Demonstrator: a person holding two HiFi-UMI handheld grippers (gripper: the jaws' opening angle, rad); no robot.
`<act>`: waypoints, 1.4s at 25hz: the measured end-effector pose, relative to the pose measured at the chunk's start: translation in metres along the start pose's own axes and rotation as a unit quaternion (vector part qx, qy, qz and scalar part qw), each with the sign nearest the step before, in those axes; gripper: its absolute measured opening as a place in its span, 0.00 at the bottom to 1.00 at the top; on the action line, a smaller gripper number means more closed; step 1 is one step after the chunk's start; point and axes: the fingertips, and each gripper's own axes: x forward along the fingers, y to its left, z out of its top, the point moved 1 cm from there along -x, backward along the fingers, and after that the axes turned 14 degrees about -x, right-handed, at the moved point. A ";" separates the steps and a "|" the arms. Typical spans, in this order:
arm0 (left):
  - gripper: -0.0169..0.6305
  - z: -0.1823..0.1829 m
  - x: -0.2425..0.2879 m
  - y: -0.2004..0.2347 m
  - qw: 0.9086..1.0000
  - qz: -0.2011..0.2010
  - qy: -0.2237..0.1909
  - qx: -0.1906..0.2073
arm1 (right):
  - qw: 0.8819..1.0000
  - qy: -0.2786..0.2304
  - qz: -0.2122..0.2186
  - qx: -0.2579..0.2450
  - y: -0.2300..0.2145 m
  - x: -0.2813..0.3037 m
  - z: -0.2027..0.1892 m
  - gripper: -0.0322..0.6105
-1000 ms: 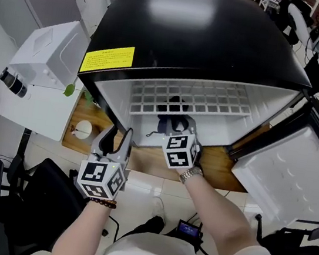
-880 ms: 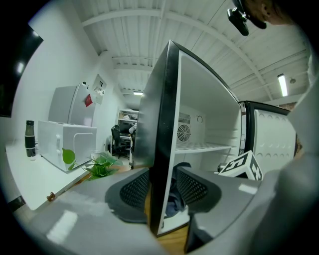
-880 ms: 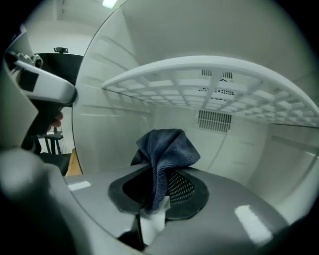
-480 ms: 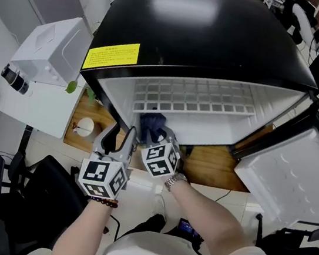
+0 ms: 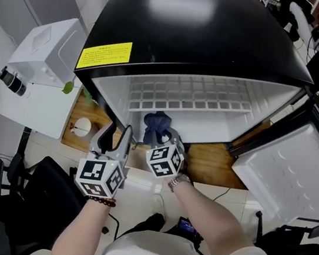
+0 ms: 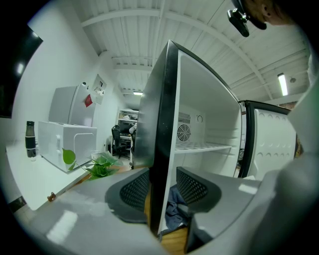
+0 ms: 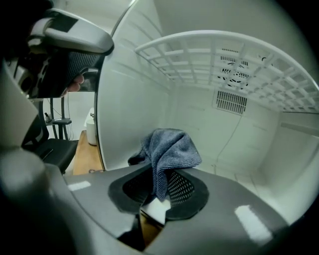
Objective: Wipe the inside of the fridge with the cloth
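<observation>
The black-topped fridge [image 5: 203, 35] stands open with a white inside and a wire shelf [image 5: 187, 98]. My right gripper [image 5: 159, 139] is shut on a blue-grey cloth [image 5: 157, 125] at the front left of the inside, close to the left wall. In the right gripper view the cloth [image 7: 169, 147] bunches up over the closed right gripper [image 7: 159, 187], with the white wall [image 7: 129, 114] just behind it. My left gripper [image 5: 116, 135] straddles the front edge of the fridge's left wall [image 6: 162, 149]. The wall fills the gap between that left gripper's [image 6: 162, 191] pads.
The fridge door [image 5: 292, 173] hangs open at the right. A white box [image 5: 46, 53] and a dark bottle [image 5: 13, 82] sit on a counter at the left, with a green plant [image 6: 102, 164] beside them. Wooden boards [image 5: 213, 164] lie under the fridge, and a black chair [image 5: 36, 195] stands near my left arm.
My right gripper has carried the cloth to the left and nearer the front, from the middle of the fridge floor toward the left wall. The left gripper has stayed put.
</observation>
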 end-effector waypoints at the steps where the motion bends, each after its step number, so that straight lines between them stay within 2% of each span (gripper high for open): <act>1: 0.28 0.000 0.000 0.000 1.000 0.001 0.000 0.000 | 1.000 0.002 -0.004 0.001 -0.003 -0.002 -0.003 0.15; 18: 0.28 0.000 0.000 0.000 1.000 0.007 0.001 0.001 | 0.995 0.047 -0.081 0.025 -0.085 -0.039 -0.067 0.15; 35: 0.28 -0.001 -0.001 0.001 1.000 0.008 0.007 0.001 | 0.977 0.115 -0.159 0.078 -0.151 -0.074 -0.122 0.15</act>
